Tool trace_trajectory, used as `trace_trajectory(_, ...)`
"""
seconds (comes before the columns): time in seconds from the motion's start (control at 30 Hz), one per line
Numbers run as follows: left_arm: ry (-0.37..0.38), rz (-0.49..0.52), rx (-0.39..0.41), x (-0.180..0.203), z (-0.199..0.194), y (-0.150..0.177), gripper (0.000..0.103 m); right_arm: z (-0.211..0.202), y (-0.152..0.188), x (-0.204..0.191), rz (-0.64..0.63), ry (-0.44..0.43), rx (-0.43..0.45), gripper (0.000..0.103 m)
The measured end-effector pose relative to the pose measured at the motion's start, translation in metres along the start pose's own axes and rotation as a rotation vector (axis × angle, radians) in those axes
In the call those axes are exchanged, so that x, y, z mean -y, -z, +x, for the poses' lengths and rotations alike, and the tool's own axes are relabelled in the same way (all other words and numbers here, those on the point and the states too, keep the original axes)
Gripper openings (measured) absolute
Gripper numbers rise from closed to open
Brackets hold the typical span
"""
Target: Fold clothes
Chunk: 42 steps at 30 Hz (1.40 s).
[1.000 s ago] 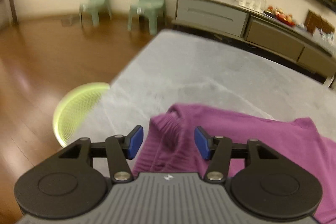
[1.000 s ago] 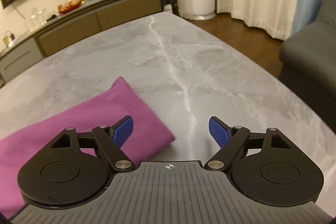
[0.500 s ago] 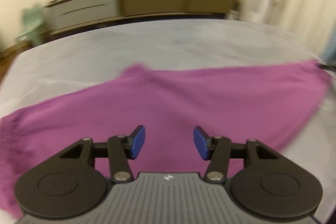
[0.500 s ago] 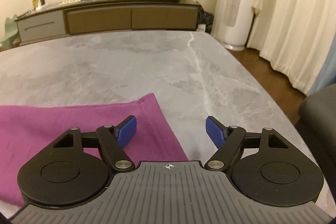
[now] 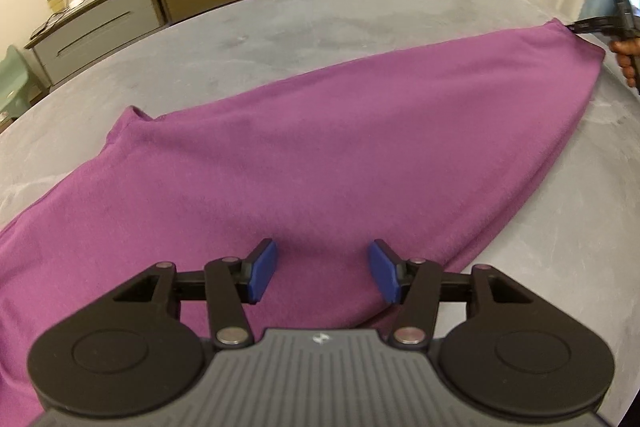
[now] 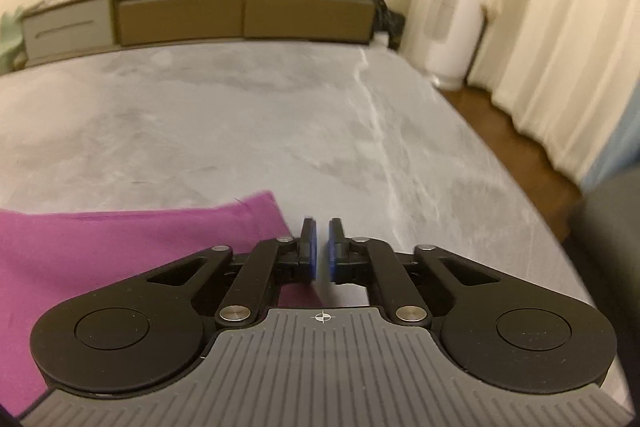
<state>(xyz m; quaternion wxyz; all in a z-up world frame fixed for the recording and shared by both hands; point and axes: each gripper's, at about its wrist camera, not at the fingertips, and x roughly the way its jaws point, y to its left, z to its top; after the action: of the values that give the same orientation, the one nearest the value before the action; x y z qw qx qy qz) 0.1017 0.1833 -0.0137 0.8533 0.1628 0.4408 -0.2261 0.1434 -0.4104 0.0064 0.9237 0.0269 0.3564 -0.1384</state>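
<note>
A purple garment (image 5: 320, 155) lies spread flat across the grey marble table (image 5: 360, 11). My left gripper (image 5: 322, 273) is open, its blue pads hovering over the garment's near edge, holding nothing. My right gripper (image 6: 321, 251) has its jaws almost closed at the garment's right edge (image 6: 140, 247); whether cloth sits between the pads is hidden. It also shows at the far right of the left wrist view (image 5: 618, 27), touching the garment's far corner.
A long sideboard (image 6: 200, 15) with glassware and a fruit bowl stands behind the table. White curtains (image 6: 560, 27) and a white tower unit (image 6: 452, 7) are to the right, a dark sofa (image 6: 612, 227) beside the table's right edge.
My right gripper's jaws have closed from wide open to nearly shut at the garment's right edge. My left gripper has swung from the garment's left end to face along its length, staying open.
</note>
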Motion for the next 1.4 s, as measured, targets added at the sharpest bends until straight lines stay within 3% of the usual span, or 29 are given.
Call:
trace_trajectory(0.07, -0.006, -0.008, 0.034, 0.008, -0.01, -0.009, 0.051, -0.012, 0.001, 0.018, 0.109, -0.06, 0.016, 0.048)
trace_trajectory(0.1, 0.003, -0.016, 0.063, 0.013, -0.016, -0.014, 0.051, -0.017, 0.001, 0.026, 0.15, -0.092, 0.032, 0.053)
trace_trajectory(0.23, 0.059, -0.034, 0.113, 0.038, -0.021, -0.025, 0.052, -0.012, 0.009, 0.037, 0.212, -0.207, 0.031, 0.056)
trace_trajectory(0.3, 0.061, -0.033, 0.123, 0.051, -0.019, -0.027, 0.052, -0.003, 0.013, 0.029, 0.172, -0.226, 0.006, 0.055)
trace_trajectory(0.33, 0.054, -0.032, 0.127, 0.057, -0.018, -0.027, 0.052, -0.001, 0.012, 0.022, 0.127, -0.224, 0.001, 0.048)
trace_trajectory(0.37, 0.06, -0.039, 0.126, 0.061, -0.016, -0.027, 0.052, 0.001, 0.009, 0.015, 0.077, -0.221, -0.003, 0.016)
trace_trajectory(0.43, 0.047, -0.051, 0.13, 0.066, -0.013, -0.027, 0.052, -0.004, 0.002, 0.006, 0.019, -0.212, 0.019, 0.007)
trace_trajectory(0.57, 0.02, -0.097, 0.104, 0.067, -0.001, -0.025, 0.051, -0.01, -0.014, -0.012, -0.068, -0.178, 0.088, 0.006)
trace_trajectory(0.7, -0.021, -0.14, 0.083, 0.069, 0.013, -0.023, 0.053, 0.016, -0.01, -0.018, -0.084, -0.153, 0.054, 0.008)
trace_trajectory(0.73, -0.031, -0.144, 0.081, 0.07, 0.012, -0.024, 0.053, 0.017, -0.008, -0.015, -0.072, -0.157, 0.053, 0.015)
trace_trajectory(0.77, -0.042, -0.148, 0.079, 0.072, 0.011, -0.025, 0.054, 0.013, -0.008, -0.01, -0.049, -0.167, 0.058, 0.034)
trace_trajectory(0.83, -0.053, -0.174, 0.078, 0.074, 0.008, -0.024, 0.054, 0.006, -0.008, 0.002, -0.005, -0.187, 0.068, 0.056)
trace_trajectory(1.0, -0.027, -0.236, 0.11, 0.087, -0.003, -0.028, 0.054, -0.025, 0.004, 0.06, 0.225, -0.261, 0.082, 0.066)
trace_trajectory(1.13, 0.054, -0.245, 0.135, 0.117, -0.003, -0.056, 0.054, -0.022, 0.028, 0.068, 0.239, -0.327, 0.031, 0.067)
trace_trajectory(1.23, 0.118, -0.244, 0.151, 0.145, 0.001, -0.088, 0.055, -0.021, 0.034, 0.048, 0.136, -0.321, 0.035, 0.063)
trace_trajectory(1.33, 0.203, -0.274, 0.163, 0.171, 0.009, -0.131, 0.057, -0.021, 0.038, 0.028, 0.034, -0.306, 0.049, 0.018)
trace_trajectory(1.37, 0.233, -0.294, 0.165, 0.179, 0.013, -0.147, 0.06, -0.024, 0.039, 0.022, 0.008, -0.295, 0.058, 0.011)
trace_trajectory(1.4, 0.269, -0.317, 0.164, 0.187, 0.018, -0.165, 0.061, -0.027, 0.039, 0.017, -0.018, -0.285, 0.068, 0.009)
